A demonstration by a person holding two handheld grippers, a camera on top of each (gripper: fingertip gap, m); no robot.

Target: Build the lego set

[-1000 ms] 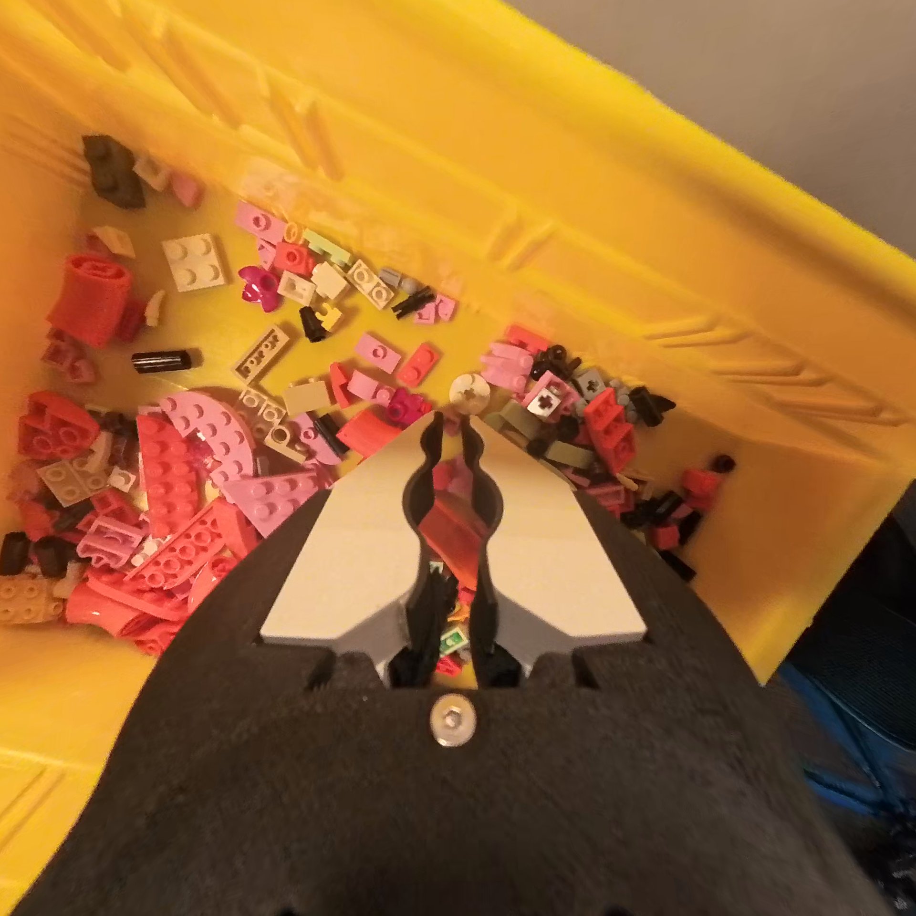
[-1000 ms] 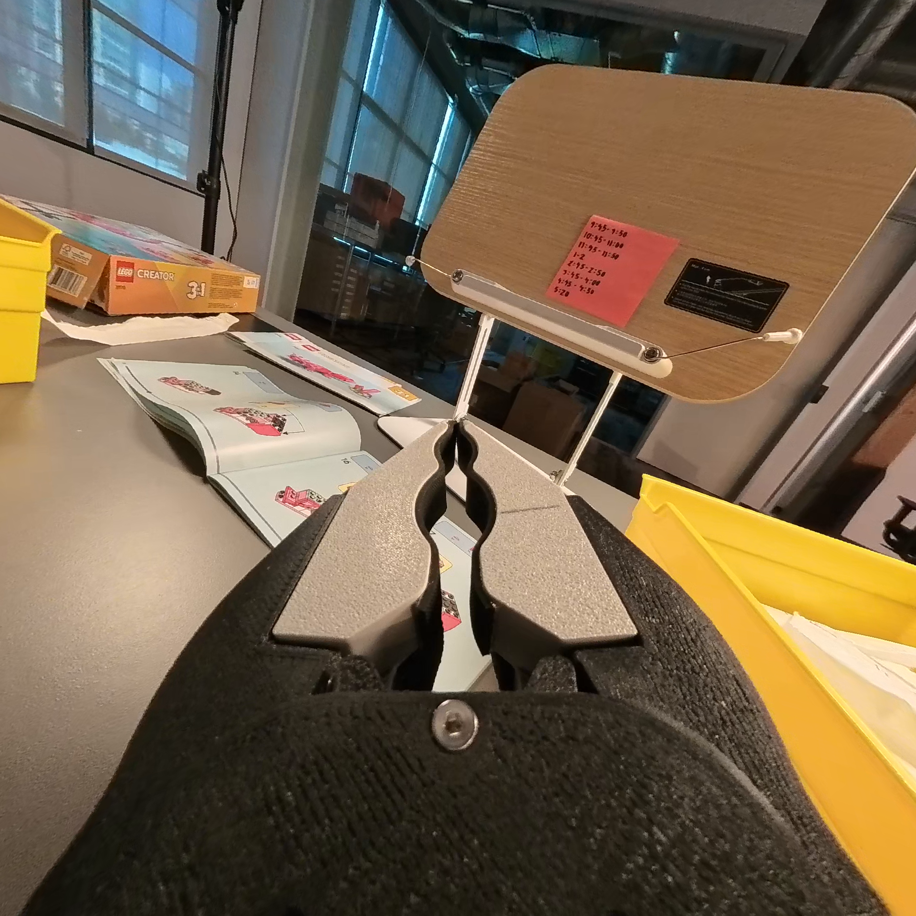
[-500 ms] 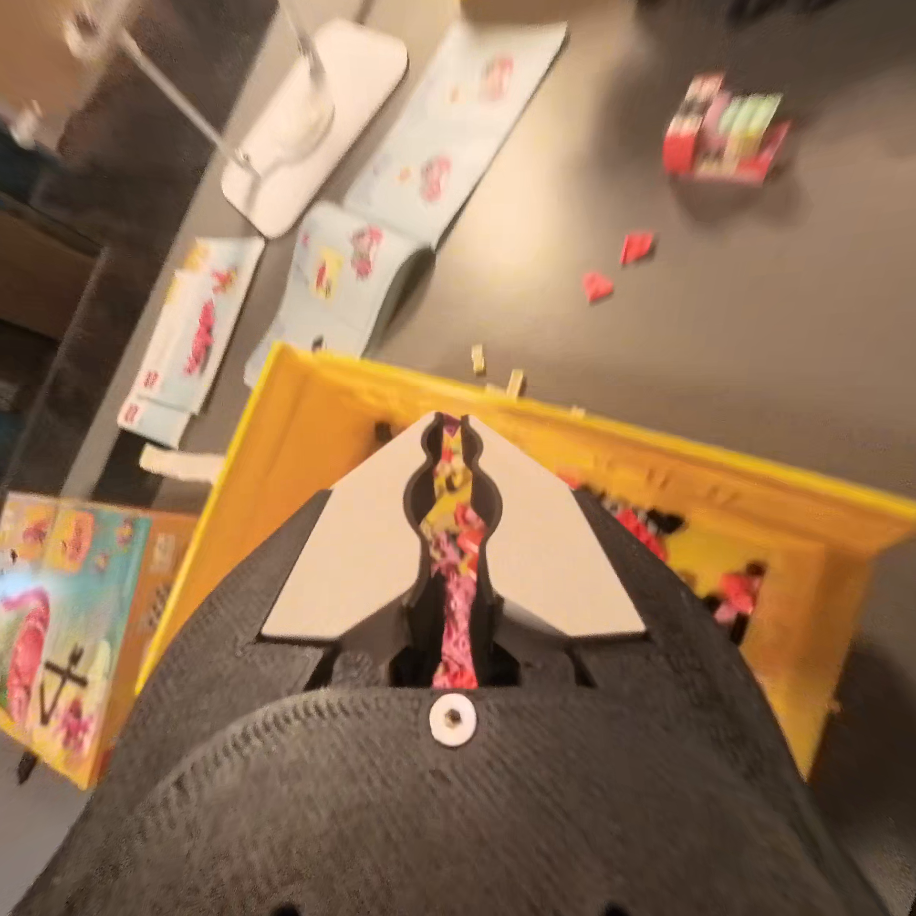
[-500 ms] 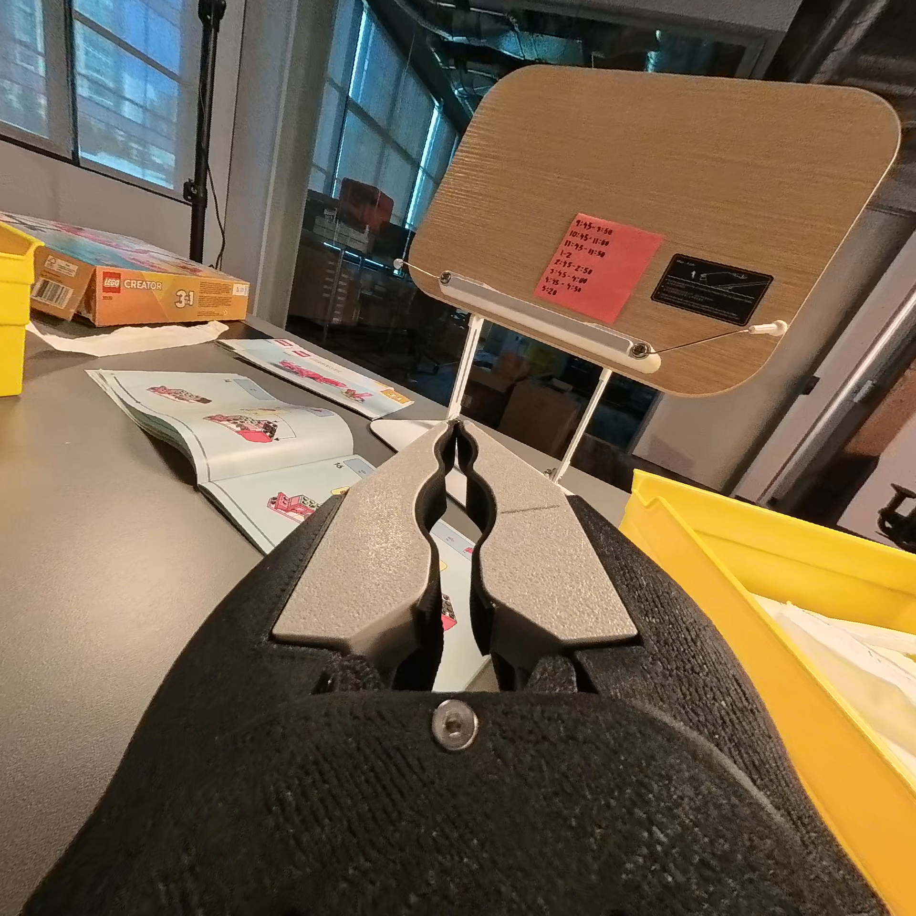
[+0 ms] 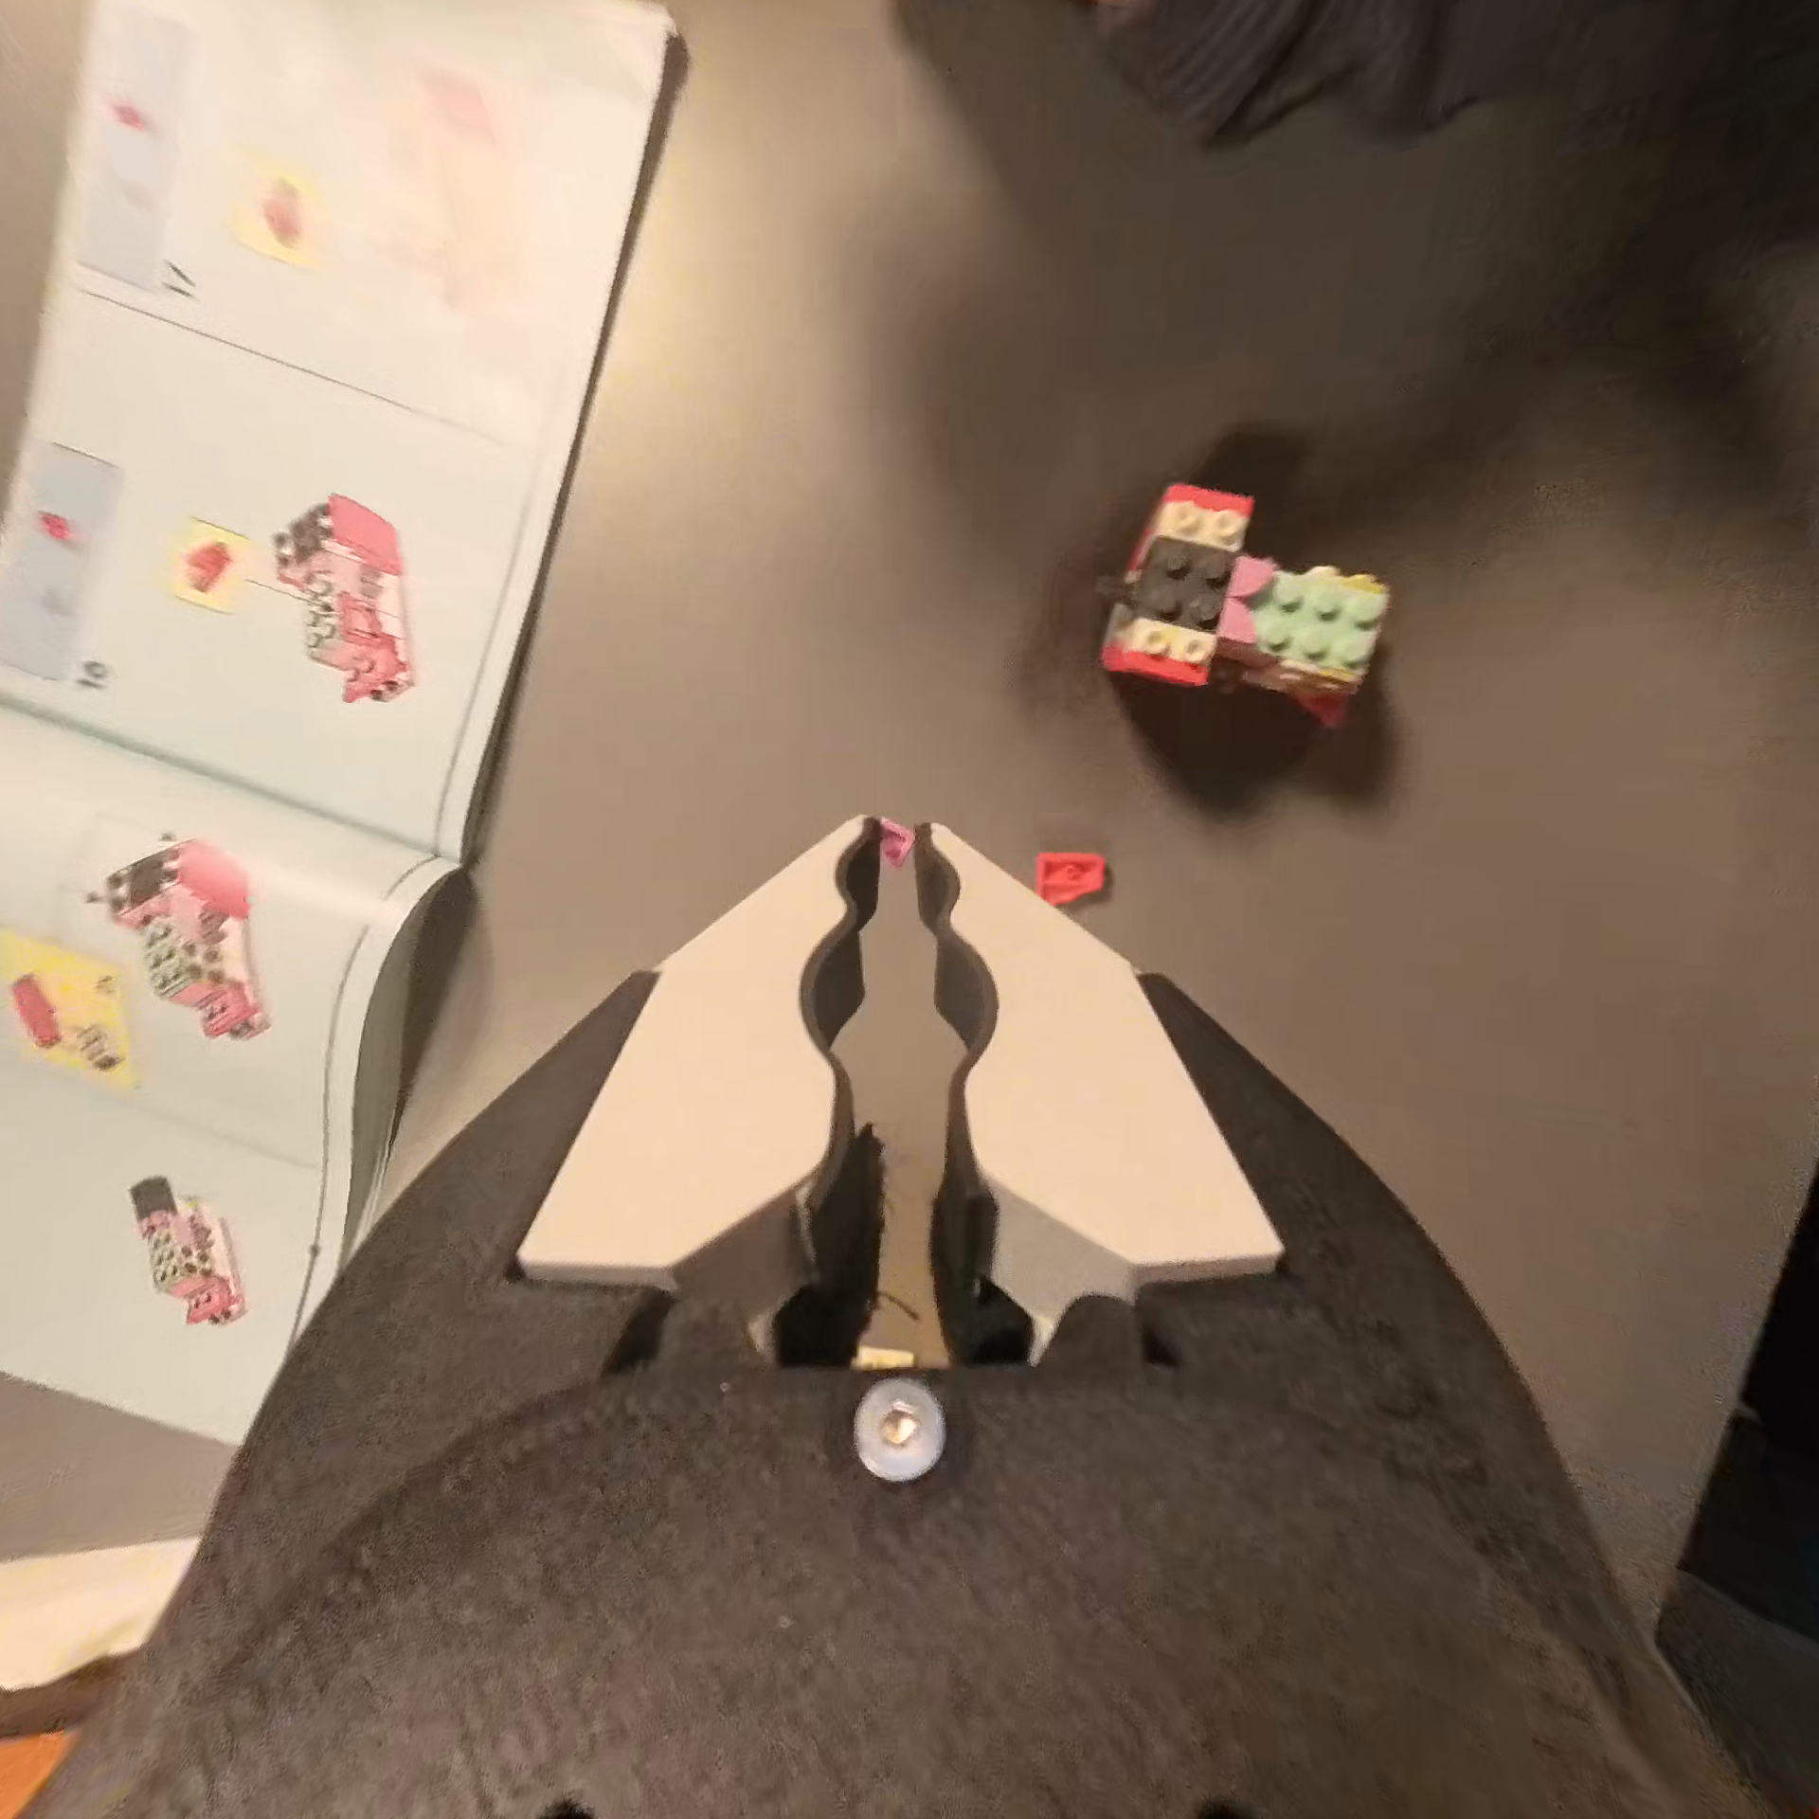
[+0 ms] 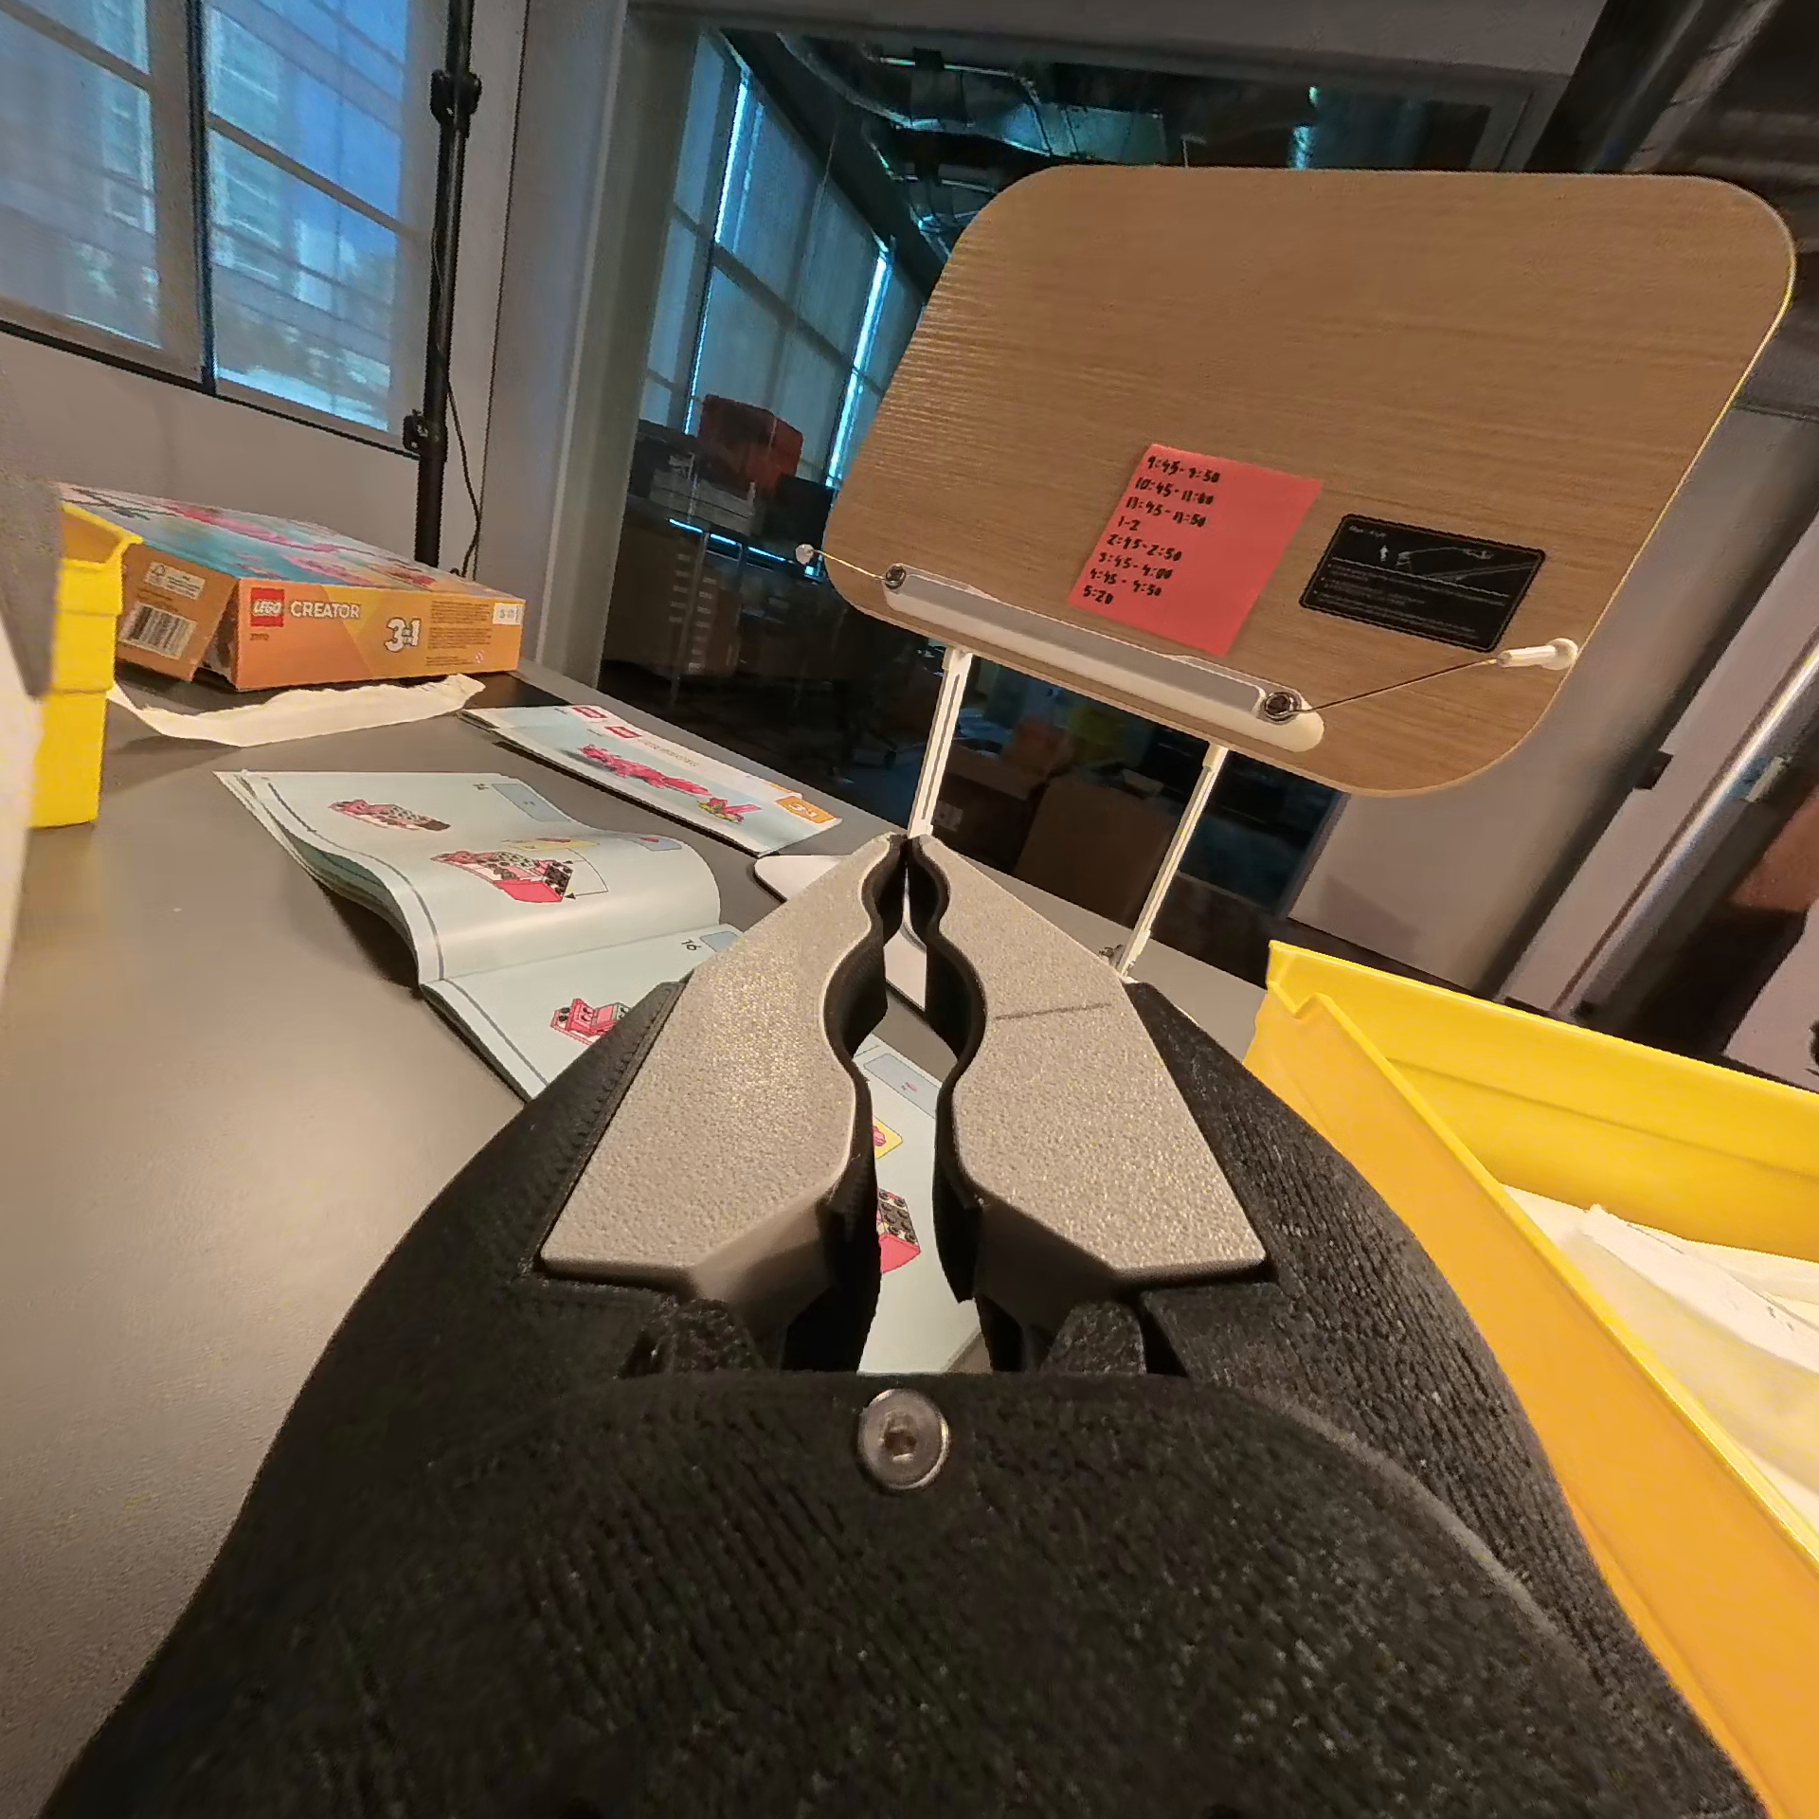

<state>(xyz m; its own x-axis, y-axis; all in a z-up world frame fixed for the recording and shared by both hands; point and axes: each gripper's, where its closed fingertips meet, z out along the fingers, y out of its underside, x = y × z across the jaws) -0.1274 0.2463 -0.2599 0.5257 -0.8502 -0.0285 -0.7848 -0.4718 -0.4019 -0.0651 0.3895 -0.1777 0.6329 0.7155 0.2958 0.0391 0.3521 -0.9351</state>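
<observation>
In the left wrist view my left gripper [image 5: 895,837] is shut on a small pink brick piece [image 5: 895,845] pinched at the very fingertips, held above the dark table [image 5: 837,443]. A small red piece [image 5: 1070,875] lies on the table just right of the tips. A partly built brick model [image 5: 1245,610] in red, black, cream, pink and pale green stands farther off to the right. In the right wrist view my right gripper [image 6: 904,846] is shut with nothing between its tips, low over the table and pointing at a wooden book stand [image 6: 1309,463].
An open instruction booklet [image 5: 295,492] lies left of the left gripper; it also shows in the right wrist view [image 6: 512,886]. A second booklet [image 6: 669,778], a toy box [image 6: 325,620], a yellow bin at the left [image 6: 74,689] and another at the right [image 6: 1536,1132] stand on the table. The left gripper's tips are roughly 15 cm from the right gripper's.
My left gripper has lifted out of the yellow bin of loose bricks and swung over the table, with the pink piece in its tips. The right gripper has barely moved.
</observation>
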